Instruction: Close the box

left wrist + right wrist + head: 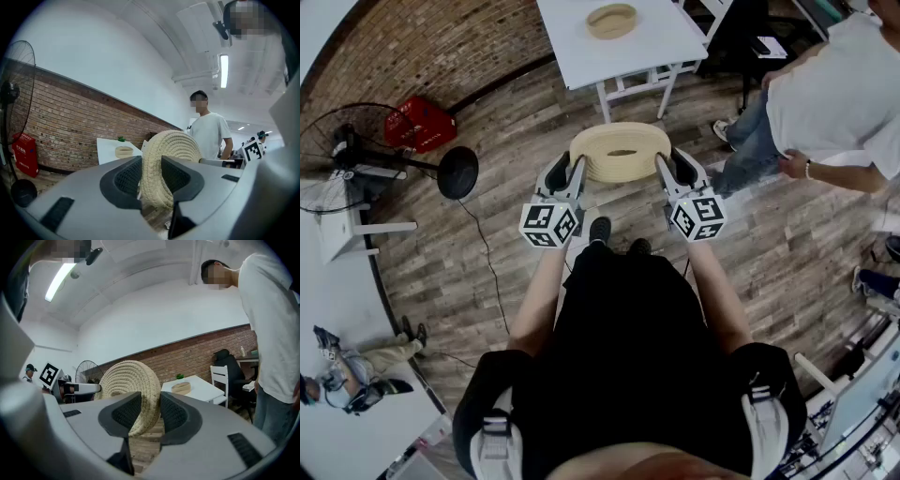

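Note:
A round woven lid [621,152] hangs in the air over the wooden floor, carried between my two grippers. My left gripper [570,180] is shut on its left rim, and my right gripper [670,176] is shut on its right rim. In the left gripper view the lid's thick rim [161,173] sits upright between the pads of the left gripper [152,177]. The right gripper view shows the lid [129,390] clamped in the right gripper [150,412]. The matching round woven box [611,21] stands open on a white table ahead, and it shows as the box [124,151] and the box [181,388].
The white table [581,52] stands ahead of me. A person in a white shirt [844,94] stands to the right. A floor fan [356,155] and a red crate [417,124] sit at the left by the brick wall. A white chair [220,380] stands beside the table.

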The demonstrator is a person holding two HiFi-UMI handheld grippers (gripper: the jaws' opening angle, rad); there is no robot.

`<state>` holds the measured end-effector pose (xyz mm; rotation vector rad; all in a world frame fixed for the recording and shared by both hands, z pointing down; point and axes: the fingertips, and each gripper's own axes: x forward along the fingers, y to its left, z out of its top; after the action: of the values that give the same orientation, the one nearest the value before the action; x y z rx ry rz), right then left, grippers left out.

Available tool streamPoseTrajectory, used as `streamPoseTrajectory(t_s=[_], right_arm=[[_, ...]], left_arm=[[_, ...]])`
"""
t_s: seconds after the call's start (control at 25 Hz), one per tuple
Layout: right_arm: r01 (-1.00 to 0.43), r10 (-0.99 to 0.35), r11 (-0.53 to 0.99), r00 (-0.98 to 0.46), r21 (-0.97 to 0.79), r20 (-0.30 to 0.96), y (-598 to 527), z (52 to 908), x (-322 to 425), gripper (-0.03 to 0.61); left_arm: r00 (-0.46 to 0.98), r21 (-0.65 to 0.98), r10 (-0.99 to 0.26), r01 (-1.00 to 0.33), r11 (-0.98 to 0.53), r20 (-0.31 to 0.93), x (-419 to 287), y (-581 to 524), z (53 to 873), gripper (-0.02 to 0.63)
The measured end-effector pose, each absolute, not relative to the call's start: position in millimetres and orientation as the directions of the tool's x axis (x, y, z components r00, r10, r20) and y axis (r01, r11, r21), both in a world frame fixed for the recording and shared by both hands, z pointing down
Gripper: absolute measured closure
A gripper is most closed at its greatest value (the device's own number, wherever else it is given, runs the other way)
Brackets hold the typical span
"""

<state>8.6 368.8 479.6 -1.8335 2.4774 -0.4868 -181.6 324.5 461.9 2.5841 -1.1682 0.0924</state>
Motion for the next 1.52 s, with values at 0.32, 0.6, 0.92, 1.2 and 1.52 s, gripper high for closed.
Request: streamPoseTrajectory(t_s=[0.32, 0.6, 0.92, 1.2, 1.52], right_arm=[[-0.926, -0.933, 0.275, -0.323, -0.26, 0.162, 365, 482, 19, 0.453], [-0.921, -0.931, 0.285, -0.331, -0.265, 0.15, 367, 481, 24, 0.453], [-0.919, -0.928, 0.298, -0.342, -0.259, 0.145, 367, 481, 29, 0.453], [-0.918, -0.928, 0.305, -0.346, -0.255, 0.137, 374, 478, 33, 0.452], [-0.917, -0.928, 0.313, -0.351, -0.249, 0.123, 377, 475, 36, 0.453]], left_arm=[[0.654, 0.242, -0.735, -0.753, -0.612, 0.177, -171, 325, 463, 0.476], [0.645, 0.238, -0.744, -0.761, -0.604, 0.173, -167, 328, 461, 0.476], [0.637, 0.237, -0.752, -0.767, -0.597, 0.169, -163, 330, 462, 0.476], [0.631, 0.229, -0.76, -0.772, -0.593, 0.158, -158, 337, 459, 0.476], [0.623, 0.231, -0.769, -0.777, -0.585, 0.147, -156, 343, 458, 0.476]])
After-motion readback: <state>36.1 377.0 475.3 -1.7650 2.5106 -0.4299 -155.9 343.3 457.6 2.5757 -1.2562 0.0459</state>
